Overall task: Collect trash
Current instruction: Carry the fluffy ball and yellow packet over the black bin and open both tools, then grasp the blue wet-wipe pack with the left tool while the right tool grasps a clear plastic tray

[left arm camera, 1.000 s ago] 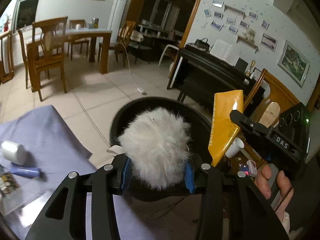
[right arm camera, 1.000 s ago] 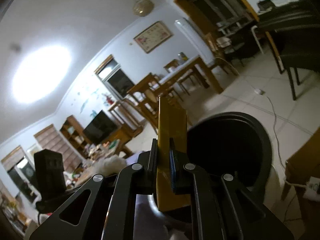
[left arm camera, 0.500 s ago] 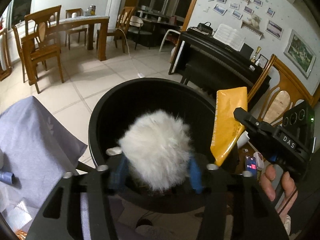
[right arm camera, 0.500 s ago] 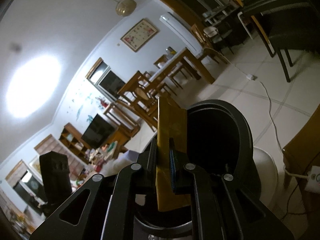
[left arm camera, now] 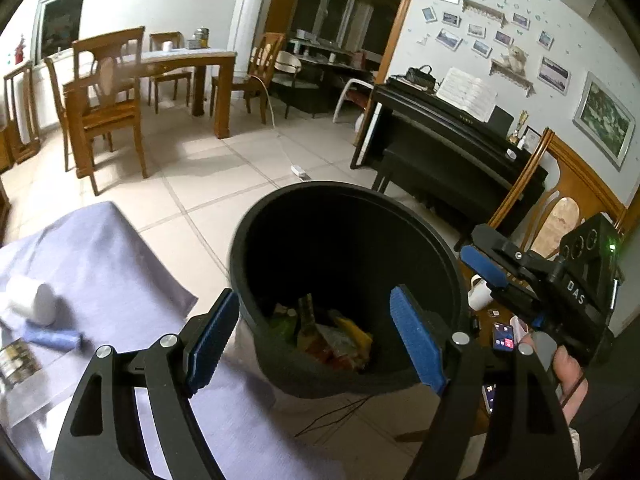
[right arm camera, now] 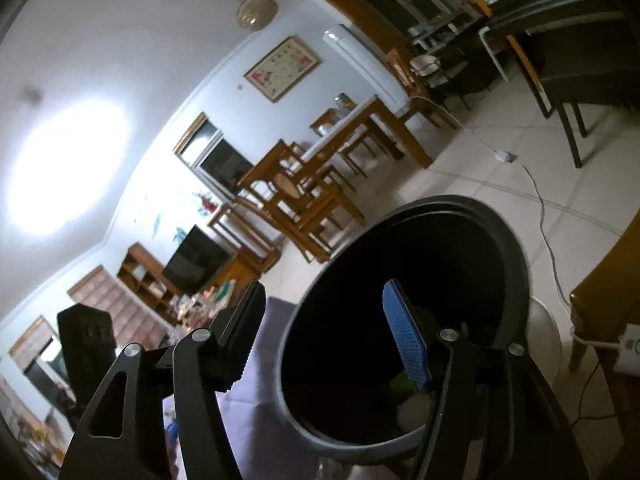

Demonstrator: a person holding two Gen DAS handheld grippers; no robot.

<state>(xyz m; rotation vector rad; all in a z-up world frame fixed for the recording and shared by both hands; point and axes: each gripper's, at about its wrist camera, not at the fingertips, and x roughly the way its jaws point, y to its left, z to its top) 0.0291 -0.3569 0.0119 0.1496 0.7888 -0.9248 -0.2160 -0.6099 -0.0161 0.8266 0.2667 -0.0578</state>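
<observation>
A black round trash bin [left arm camera: 240, 264] stands on the floor beside the purple-clothed table [left arm camera: 100, 264]. Several wrappers [left arm camera: 332, 336] lie at its bottom. My left gripper [left arm camera: 316, 340] is open and empty above the bin's near rim. My right gripper [right arm camera: 328, 336] is open and empty over the bin [right arm camera: 516, 264]; it also shows in the left wrist view [left arm camera: 486, 266] at the bin's right rim. A pale fuzzy shape [right arm camera: 412, 410] shows deep in the bin in the right wrist view.
On the table lie a white roll [left arm camera: 30, 298], a blue tube [left arm camera: 50, 338] and a clear packet [left arm camera: 20, 364]. A black piano [left arm camera: 440, 148] and a wooden chair [left arm camera: 560, 208] stand behind the bin. A dining table with chairs [left arm camera: 132, 88] is far left.
The left gripper opened and the white fluffy ball is gone from it. The right gripper opened and the yellow packet dropped into the bin.
</observation>
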